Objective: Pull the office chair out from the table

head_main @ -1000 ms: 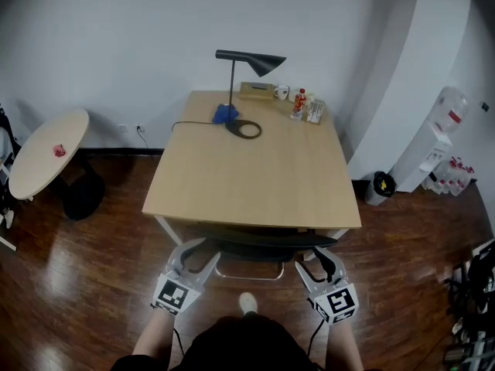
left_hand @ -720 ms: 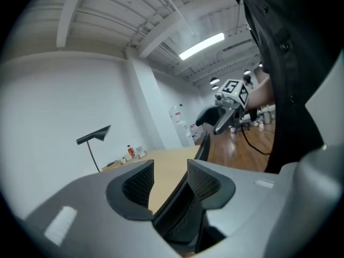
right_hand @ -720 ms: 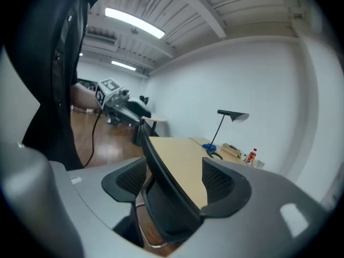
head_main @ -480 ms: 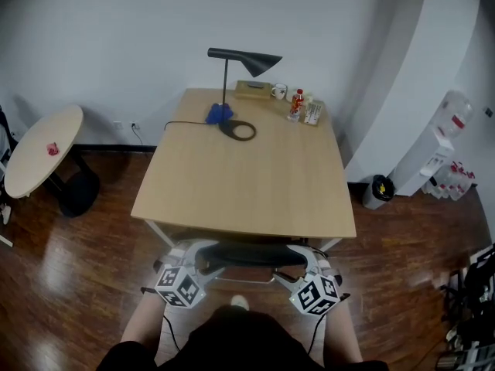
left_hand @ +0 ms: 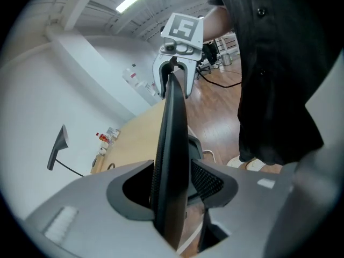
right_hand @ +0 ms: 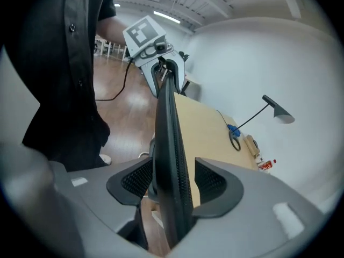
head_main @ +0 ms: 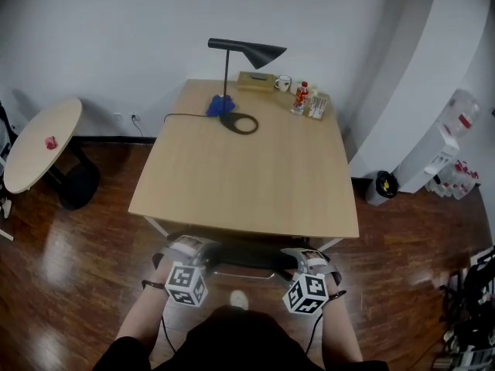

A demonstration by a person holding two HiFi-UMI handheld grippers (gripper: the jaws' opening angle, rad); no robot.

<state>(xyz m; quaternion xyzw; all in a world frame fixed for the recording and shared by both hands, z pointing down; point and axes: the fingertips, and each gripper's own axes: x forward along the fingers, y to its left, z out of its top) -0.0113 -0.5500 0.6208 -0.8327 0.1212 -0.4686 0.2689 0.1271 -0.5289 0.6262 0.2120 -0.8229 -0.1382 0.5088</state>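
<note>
While chair (head_main: pixel 249 255) hugs table (head_main: pixel 247 178), floor (head_main: pixel 77 269) seems open

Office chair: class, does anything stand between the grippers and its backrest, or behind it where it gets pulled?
Nothing blocks the grip: the backrest already sits between the open fingers of the left gripper and right gripper, which have just been closing. Behind, only the person's shoe stands on the floor.
</note>
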